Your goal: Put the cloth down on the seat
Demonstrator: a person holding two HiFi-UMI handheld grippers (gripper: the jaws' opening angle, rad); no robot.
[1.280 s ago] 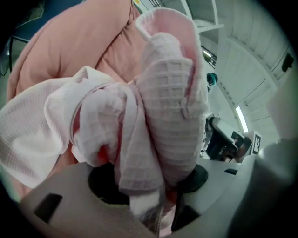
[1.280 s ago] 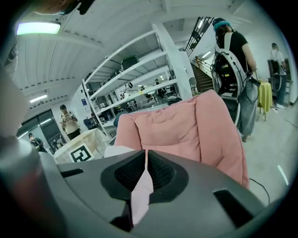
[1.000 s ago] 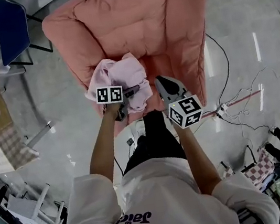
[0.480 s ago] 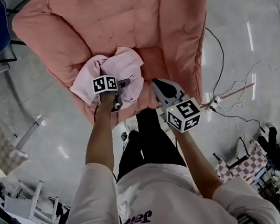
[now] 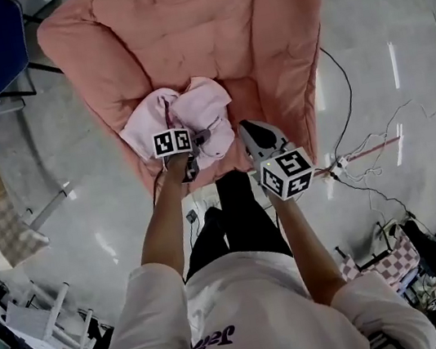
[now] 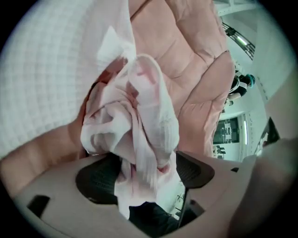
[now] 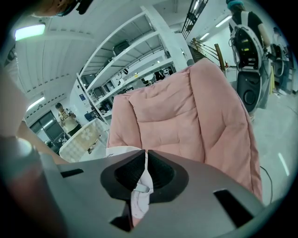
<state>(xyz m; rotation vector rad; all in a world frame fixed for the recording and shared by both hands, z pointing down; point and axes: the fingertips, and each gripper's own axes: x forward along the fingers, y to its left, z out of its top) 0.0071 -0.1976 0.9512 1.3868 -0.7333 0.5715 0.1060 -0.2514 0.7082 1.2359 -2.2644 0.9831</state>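
**Release stage of the placement.** The crumpled pale-pink waffle-weave cloth [image 5: 191,109] lies bunched on the front of the seat [image 5: 250,94] of the salmon-pink padded armchair [image 5: 296,49], toward the person's left side of the cushion.

The left gripper [image 6: 145,173] is the nearer one. The cloth sits directly ahead of and between its fingers [image 6: 95,179], and its folds run away from them along the gripper's own line toward the backrest [image 5: 200,15]. These fingers have just been opening and stand wide apart. Fabric drapes through the gap and brushes the left-hand finger, but neither finger presses it, so it is judged released. The left forearm [image 5: 164,220] reaches forward, with the gripper tipped down onto the seat's front edge.

The right gripper [image 5: 246,127] hovers just beside the cloth on its right, apart from it, with its fingers closed tip to tip. A pale scrap shows behind them and cannot be identified.

The coming move is judged a straight withdrawal of the left gripper, clear of the folds.
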